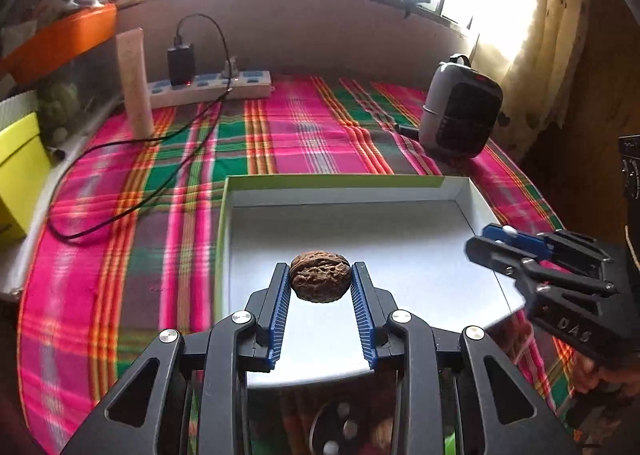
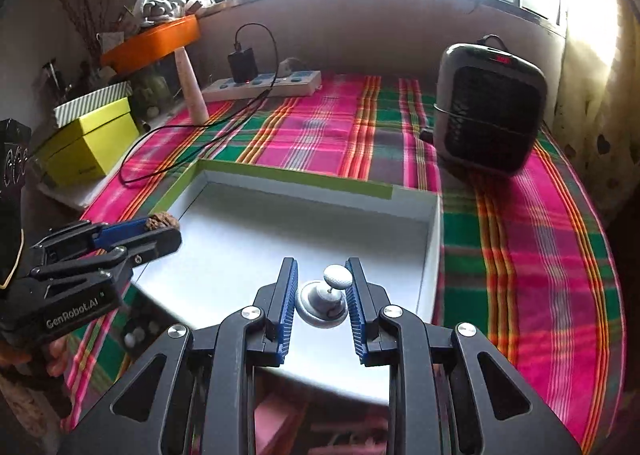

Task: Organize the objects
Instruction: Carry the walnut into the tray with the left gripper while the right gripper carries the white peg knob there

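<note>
Left tool (image 1: 320,278) pinching a brown walnut (image 1: 320,276) between its blue pads, hanging over the near part of a shallow white tray (image 1: 344,196) with a green outer rim, lying on a plaid-covered surface (image 1: 304,127). Right tool (image 2: 322,286) pressing almost together on a small white golf-ball-headed pin (image 2: 338,277), with a round grey base (image 2: 320,305) showing just beneath it, also over the near part of the tray (image 2: 304,191).

Showing only from the left wrist: the right tool (image 1: 490,241) from the side, a white bead peeking at its tip above the tray's right edge. Showing only from the right wrist: the left tool (image 2: 160,229) from the side with the walnut (image 2: 163,222) at its tip over the tray's left edge, plus fingers (image 2: 56,359) wrapping its handle.

Standing farther back in both views: a power strip (image 1: 212,89) with a black charger (image 1: 181,64), a dark heater (image 2: 490,105) at right, a yellow-green box (image 2: 90,151) at left, an orange tray (image 2: 152,41) above it.
</note>
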The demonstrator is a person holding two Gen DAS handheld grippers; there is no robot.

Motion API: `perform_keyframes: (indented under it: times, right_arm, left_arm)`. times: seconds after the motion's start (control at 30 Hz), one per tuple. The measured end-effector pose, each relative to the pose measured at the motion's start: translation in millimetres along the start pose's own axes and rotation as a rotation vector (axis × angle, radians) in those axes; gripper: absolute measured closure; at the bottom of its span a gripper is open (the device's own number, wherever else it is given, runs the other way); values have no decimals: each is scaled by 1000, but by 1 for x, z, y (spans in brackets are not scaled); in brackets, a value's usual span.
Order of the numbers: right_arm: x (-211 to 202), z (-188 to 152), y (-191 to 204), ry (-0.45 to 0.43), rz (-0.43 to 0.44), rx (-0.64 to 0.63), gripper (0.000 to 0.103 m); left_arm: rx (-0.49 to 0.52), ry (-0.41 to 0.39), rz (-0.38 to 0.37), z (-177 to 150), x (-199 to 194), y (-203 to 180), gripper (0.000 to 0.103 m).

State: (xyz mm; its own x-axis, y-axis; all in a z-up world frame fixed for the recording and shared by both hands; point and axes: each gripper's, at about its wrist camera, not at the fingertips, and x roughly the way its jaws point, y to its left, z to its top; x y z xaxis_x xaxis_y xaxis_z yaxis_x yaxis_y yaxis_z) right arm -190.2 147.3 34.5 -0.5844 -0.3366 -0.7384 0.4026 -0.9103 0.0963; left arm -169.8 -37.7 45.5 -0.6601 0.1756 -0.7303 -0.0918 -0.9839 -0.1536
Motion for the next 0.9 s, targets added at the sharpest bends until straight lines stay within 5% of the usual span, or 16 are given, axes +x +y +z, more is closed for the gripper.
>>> perform_keyframes:
  times: [0.9]
  right_arm:
    - [60, 24, -16, 118, -25, 21, 78]
  left_arm:
    - [19, 78, 29, 29, 55, 1, 74]
